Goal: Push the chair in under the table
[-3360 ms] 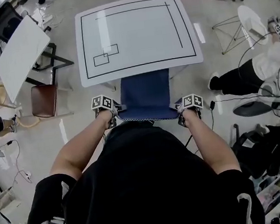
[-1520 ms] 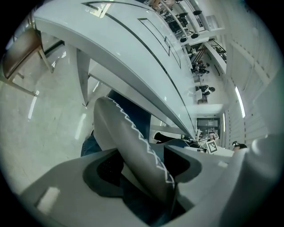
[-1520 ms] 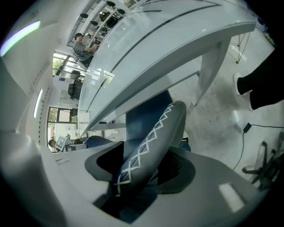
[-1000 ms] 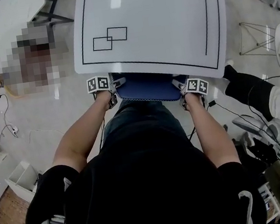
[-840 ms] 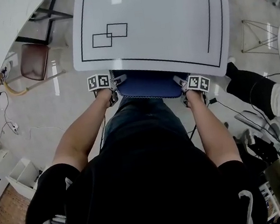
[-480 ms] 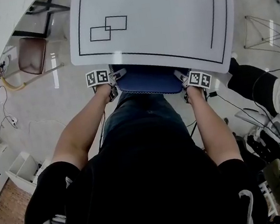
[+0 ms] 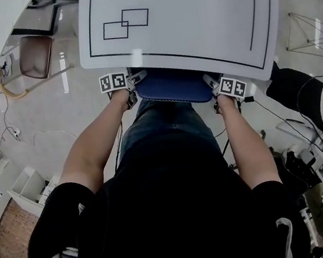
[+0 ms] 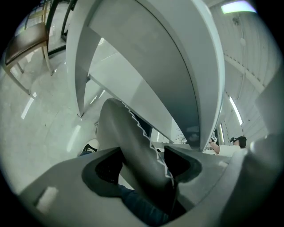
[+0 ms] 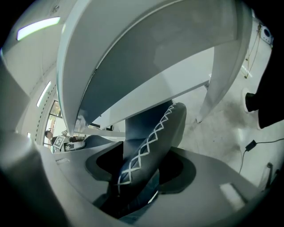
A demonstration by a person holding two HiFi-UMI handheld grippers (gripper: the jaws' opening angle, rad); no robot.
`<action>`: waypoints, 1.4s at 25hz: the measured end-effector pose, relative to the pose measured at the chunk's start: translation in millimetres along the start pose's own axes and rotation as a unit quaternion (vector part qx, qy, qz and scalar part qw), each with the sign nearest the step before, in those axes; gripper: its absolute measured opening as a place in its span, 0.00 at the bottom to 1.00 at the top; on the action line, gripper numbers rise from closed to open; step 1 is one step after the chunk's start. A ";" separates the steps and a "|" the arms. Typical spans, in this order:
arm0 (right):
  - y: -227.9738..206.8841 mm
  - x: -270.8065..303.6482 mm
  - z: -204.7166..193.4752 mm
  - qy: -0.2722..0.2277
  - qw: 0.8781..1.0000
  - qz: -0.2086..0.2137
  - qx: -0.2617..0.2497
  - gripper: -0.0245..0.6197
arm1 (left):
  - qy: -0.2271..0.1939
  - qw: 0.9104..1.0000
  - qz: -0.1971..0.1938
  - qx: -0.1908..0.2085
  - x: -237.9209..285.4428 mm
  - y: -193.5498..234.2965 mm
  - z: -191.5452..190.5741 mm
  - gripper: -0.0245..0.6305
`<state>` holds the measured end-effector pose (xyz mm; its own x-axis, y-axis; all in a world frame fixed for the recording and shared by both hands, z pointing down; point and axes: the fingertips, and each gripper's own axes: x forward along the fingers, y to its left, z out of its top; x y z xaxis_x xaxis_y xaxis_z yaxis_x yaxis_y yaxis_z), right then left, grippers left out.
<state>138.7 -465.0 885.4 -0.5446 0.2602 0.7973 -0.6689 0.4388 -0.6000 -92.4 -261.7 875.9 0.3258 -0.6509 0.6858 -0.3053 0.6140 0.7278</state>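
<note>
The blue chair's backrest [image 7: 171,88] shows as a narrow strip at the near edge of the white table [image 7: 182,21]; its seat is hidden under the tabletop. My left gripper [image 7: 131,88] is shut on the backrest's left top corner and my right gripper [image 7: 212,85] on its right top corner. In the left gripper view the stitched backrest edge [image 8: 128,137] sits clamped in my left gripper [image 8: 142,162], below the table's underside [image 8: 146,57]. The right gripper view shows the cross-stitched backrest [image 9: 151,137] held in my right gripper [image 9: 140,170].
A brown chair [image 7: 35,56] and a second white table [image 7: 0,20] stand at the upper left. A person's dark-trousered leg [image 7: 290,86] lies close to the table's right corner. Cables [image 7: 13,134] and white boxes [image 7: 26,186] lie on the floor at left.
The chair has slid further under the table: much of the blue seat showed earlier, now only the backrest strip. Both grippers moved forward with it, still clamped on it.
</note>
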 end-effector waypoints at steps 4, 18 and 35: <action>-2.2 1.7 4.1 -0.010 1.000 0.002 0.004 0.46 | 0.001 1.000 -0.004 0.003 4.3 0.3 1.9 0.66; -7.7 4.4 -3.6 0.042 0.998 -0.040 -0.013 0.48 | 0.028 1.000 0.006 0.001 3.2 6.9 -2.1 0.71; 25.5 -77.4 -6.9 0.006 0.998 -0.030 -0.054 0.51 | 0.002 0.997 -0.019 0.078 -67.5 -39.3 8.8 0.67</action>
<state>167.3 -468.0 808.8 -0.4982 0.2411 0.8329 -0.6411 0.5443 -0.5411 -110.3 -245.8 801.1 0.3425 -0.6709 0.6578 -0.4273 0.5123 0.7450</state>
